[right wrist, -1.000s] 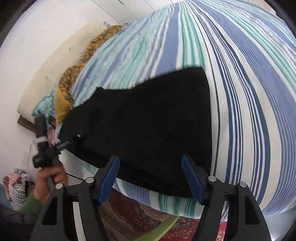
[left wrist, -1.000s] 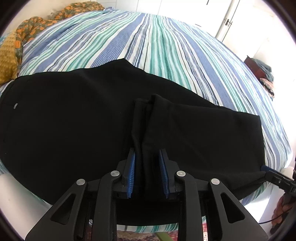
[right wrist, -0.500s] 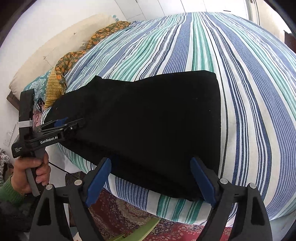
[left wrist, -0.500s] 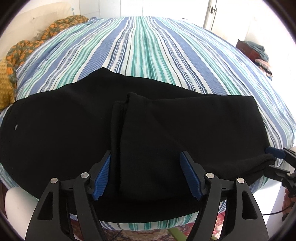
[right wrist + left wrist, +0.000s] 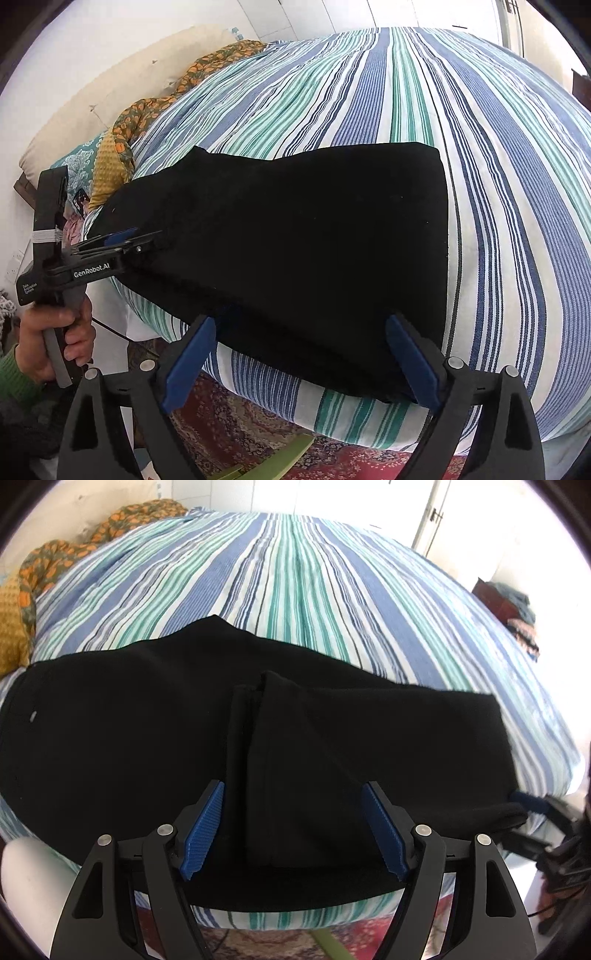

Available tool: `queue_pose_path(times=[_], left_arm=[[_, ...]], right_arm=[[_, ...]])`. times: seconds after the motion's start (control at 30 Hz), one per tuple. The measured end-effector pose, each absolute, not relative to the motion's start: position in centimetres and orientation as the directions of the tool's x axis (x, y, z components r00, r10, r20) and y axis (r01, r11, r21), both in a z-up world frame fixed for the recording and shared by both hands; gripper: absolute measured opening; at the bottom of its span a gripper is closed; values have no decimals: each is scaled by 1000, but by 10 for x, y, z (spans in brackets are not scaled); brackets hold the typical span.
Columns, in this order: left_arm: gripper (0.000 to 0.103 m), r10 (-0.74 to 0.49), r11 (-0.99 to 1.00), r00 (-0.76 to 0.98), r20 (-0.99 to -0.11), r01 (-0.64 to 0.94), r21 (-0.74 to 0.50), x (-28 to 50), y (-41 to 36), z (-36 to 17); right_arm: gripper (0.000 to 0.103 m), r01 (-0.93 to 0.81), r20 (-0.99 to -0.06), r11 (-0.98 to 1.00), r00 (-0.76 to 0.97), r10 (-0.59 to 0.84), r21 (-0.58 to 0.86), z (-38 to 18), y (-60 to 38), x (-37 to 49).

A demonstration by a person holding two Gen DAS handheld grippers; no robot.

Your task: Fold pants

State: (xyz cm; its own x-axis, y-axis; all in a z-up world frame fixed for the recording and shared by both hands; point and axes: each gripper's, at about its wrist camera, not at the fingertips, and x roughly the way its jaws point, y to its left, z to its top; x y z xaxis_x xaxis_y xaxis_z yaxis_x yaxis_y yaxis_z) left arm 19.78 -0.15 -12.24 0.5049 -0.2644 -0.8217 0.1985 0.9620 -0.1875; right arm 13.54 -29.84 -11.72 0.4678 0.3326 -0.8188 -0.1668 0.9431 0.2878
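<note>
Black pants (image 5: 129,720) lie across the near edge of the striped bed (image 5: 314,572), with a leg end (image 5: 295,757) folded over on top. My left gripper (image 5: 293,788) hovers over that folded part, its jaws opening wide; the cloth lies below them and neither pad presses it. In the right wrist view the pants (image 5: 295,229) lie flat, and my right gripper (image 5: 301,321) is over their near edge, jaws opening, gripping nothing. The left gripper (image 5: 122,243) shows there at the pants' left end, held by a hand (image 5: 48,339).
An orange patterned blanket (image 5: 155,110) is bunched at the head of the bed (image 5: 480,147). A red patterned rug (image 5: 240,424) and a green object (image 5: 280,461) lie on the floor below. A dark stand with piled clothes (image 5: 513,602) is at the far right.
The left gripper's jaws were pinched on a fold of the pants and have spread wide, letting it go. The right gripper's jaws have widened too, and its view has rolled.
</note>
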Motion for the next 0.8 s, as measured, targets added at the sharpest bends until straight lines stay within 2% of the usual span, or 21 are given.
queue_pose_path(times=[0.13,0.33,0.47,0.53,0.7,0.8], left_arm=[[77,-353,926,558,-751,91,-368,204,50,-92],[81,-289,793,653,-700,-246,-557,219,199,-72],[79,-212,623,616,-759,-514,-590,207,294,-96],[79,-194,570,600,-776,-575,-587,199,321,-110],[67,-189,556,554,-811,-621,-553,200,342,-138],[39,-188,603,573,-798,-574,-554,213,337,-138]], right_arm=[[93,-167,-819,943,468,333,288,-117,-298,135],[95,-169,-819,944,469,330,284,-117,-297,136],[97,-169,-819,944,469,330,284,-118,-296,136],[99,-172,-821,945,468,327,278,-118,-295,137],[102,-185,-827,949,466,314,256,-119,-290,138],[103,-189,-831,952,467,304,242,-120,-289,138]])
